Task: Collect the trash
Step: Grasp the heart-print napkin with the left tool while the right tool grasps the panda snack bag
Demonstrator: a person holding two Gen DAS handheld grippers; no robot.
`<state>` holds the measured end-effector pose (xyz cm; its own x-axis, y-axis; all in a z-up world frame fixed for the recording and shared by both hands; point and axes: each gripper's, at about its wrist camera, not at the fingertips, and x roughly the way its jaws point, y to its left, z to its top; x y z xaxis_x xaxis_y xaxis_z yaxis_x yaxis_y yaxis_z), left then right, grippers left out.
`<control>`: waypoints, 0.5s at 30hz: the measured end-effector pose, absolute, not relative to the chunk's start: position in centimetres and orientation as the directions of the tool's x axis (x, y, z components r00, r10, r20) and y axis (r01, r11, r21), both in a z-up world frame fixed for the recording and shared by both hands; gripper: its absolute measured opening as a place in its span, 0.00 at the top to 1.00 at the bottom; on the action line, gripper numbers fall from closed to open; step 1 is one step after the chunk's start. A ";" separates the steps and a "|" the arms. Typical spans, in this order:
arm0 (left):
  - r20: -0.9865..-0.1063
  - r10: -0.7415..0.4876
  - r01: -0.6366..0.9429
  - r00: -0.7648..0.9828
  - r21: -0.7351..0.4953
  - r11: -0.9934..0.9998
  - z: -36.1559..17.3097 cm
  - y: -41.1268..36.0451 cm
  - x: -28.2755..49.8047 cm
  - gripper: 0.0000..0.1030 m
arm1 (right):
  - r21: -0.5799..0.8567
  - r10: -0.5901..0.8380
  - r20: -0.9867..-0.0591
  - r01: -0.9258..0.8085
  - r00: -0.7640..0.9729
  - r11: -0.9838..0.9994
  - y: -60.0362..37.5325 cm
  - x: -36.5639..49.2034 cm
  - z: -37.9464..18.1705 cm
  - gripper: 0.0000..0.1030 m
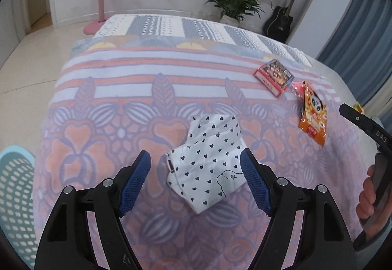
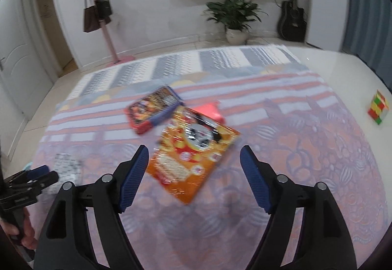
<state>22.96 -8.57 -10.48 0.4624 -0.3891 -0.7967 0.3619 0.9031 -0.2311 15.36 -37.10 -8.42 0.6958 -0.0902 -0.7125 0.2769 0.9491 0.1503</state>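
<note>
On the bed's patterned pink-and-lilac blanket [image 1: 117, 108] lie the pieces to gather: a crumpled white paper wrapper printed with small dark hearts [image 1: 208, 162], an orange foil snack packet with a panda face [image 2: 193, 154], and a flat red-edged cardboard box with a busy printed lid [image 2: 152, 110], with something small and red just beyond the packet. Both tools are spread wide and hold nothing. The left tongs [image 1: 196, 181] hang over the heart-print wrapper, which sits between the blue pads [image 1: 136, 184]; the right tongs [image 2: 194, 177] face the near corner of the snack packet. A pale blue perforated plastic basket [image 1: 14, 186] shows at the left edge, probably the bin. For a clean pick, I would lower each tool until its pads straddle a raised fold or edge, not the flat middle, then close firmly, since thin paper and slick foil may slide out or drag the blanket up with them.
</note>
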 end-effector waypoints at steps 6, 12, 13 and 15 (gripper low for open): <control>-0.803 -0.321 0.396 0.502 -0.116 0.911 -10.9 -10.3 22.3 0.32 | 0.155 -0.093 -0.763 0.320 0.640 0.935 -39.0 17.2 -11.6 0.24; -0.805 -0.265 0.422 0.531 -0.020 0.906 -11.0 -11.6 21.6 0.53 | 0.166 -0.056 -0.814 0.324 0.578 0.931 -38.9 19.2 -13.4 0.25; -0.803 -0.260 0.421 0.536 -0.013 0.907 -11.0 -11.6 21.5 0.54 | 0.143 -0.073 -0.816 0.322 0.573 0.936 -38.6 19.4 -13.4 0.27; -0.800 -0.261 0.420 0.541 -0.012 0.907 -10.9 -11.5 21.4 0.66 | 0.129 -0.074 -0.817 0.308 0.571 0.943 -38.1 19.8 -13.4 0.40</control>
